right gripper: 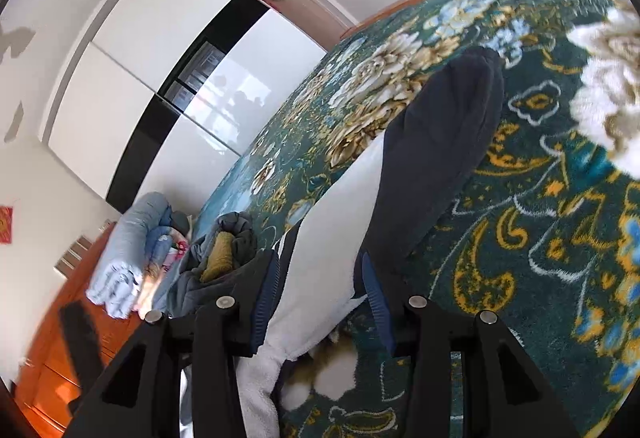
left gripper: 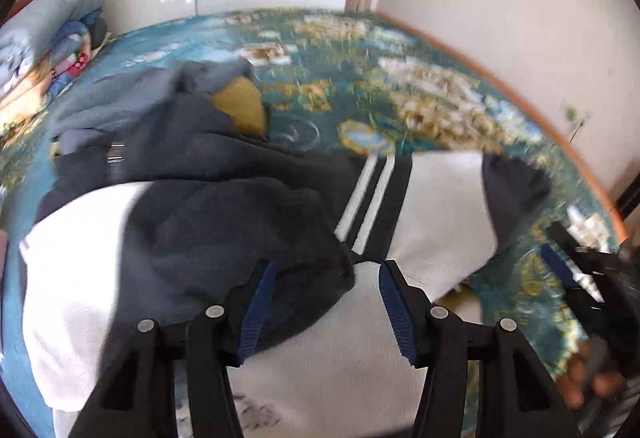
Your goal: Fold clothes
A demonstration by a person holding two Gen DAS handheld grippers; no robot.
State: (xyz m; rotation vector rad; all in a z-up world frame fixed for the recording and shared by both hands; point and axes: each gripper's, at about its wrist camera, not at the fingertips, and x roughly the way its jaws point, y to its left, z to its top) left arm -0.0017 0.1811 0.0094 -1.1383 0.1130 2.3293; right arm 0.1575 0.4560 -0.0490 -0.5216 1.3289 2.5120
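A white and dark navy fleece garment (left gripper: 280, 358) lies spread on a teal floral bedspread (left gripper: 360, 109). Its navy part (left gripper: 224, 230) is folded over the white body, and a white sleeve with a navy cuff (left gripper: 516, 193) and two white stripes (left gripper: 366, 205) reaches right. My left gripper (left gripper: 326, 270) is open just above the garment, its jaws apart over the navy fold's edge. My right gripper (right gripper: 320, 262) is open over the white sleeve (right gripper: 328, 238), with the navy cuff (right gripper: 444, 141) stretching ahead. It also shows at the right edge of the left wrist view (left gripper: 576, 270).
A heap of grey-blue clothes with a mustard piece (left gripper: 240, 109) lies further up the bed. Folded blue quilts (left gripper: 48, 33) are stacked at the head end. A white wardrobe (right gripper: 160, 49) and an orange wooden bed frame (right gripper: 80, 350) stand beyond. The bed's orange edge (left gripper: 520, 93) runs along the wall.
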